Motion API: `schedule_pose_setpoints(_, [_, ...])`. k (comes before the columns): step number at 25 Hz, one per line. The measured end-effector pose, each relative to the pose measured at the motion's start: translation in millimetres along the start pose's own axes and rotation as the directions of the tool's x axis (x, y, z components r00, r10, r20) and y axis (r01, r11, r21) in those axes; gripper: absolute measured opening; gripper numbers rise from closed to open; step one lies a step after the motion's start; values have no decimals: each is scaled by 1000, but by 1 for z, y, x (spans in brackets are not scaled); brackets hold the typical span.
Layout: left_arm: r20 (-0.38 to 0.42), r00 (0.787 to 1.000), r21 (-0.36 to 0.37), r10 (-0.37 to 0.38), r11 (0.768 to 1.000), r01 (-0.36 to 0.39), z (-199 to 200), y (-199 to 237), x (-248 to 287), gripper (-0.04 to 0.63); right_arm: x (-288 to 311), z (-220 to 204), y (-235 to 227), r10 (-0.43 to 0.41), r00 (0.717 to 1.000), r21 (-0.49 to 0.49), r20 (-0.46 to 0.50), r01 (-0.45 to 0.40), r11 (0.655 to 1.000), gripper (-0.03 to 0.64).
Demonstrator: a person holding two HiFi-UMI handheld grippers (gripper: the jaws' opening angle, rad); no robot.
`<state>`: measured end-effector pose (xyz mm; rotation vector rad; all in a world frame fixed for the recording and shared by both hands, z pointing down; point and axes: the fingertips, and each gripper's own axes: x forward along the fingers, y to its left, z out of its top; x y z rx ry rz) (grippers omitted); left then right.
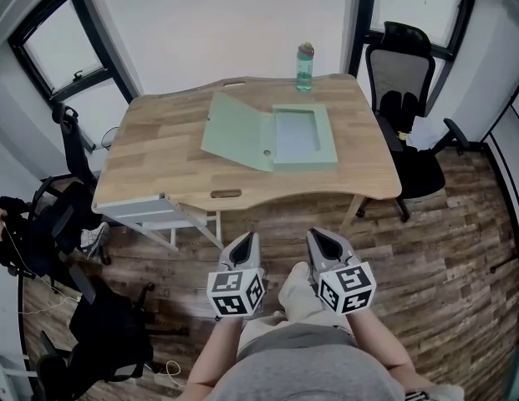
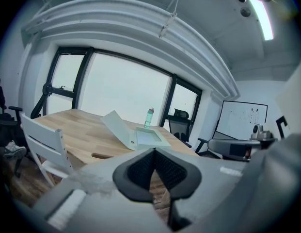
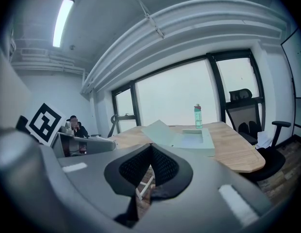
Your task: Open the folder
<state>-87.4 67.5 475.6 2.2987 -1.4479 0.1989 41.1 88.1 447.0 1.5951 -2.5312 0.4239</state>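
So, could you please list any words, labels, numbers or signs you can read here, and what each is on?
No readable text anywhere.
Whiteboard: marks too small to read.
Bottle: no legible label.
Marker cubes: black-and-white square patterns, no letters.
Folder: no print visible.

- Left gripper, right gripper: side by side above the person's lap, each with a marker cube.
- Table: wooden, ahead of both grippers and apart from them.
- Folder: pale green, open, straight ahead on the tabletop.
- Bottle: green, upright, beyond the folder.
- Office chair: black, ahead-right of the right gripper.
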Motion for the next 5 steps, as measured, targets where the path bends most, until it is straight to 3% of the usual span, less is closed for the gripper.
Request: schedule_pose_setpoints(5, [0, 1000, -4, -19, 1000, 19, 4, -2, 1, 5, 0, 0, -4, -3, 1000, 12, 1, 3, 1000, 0])
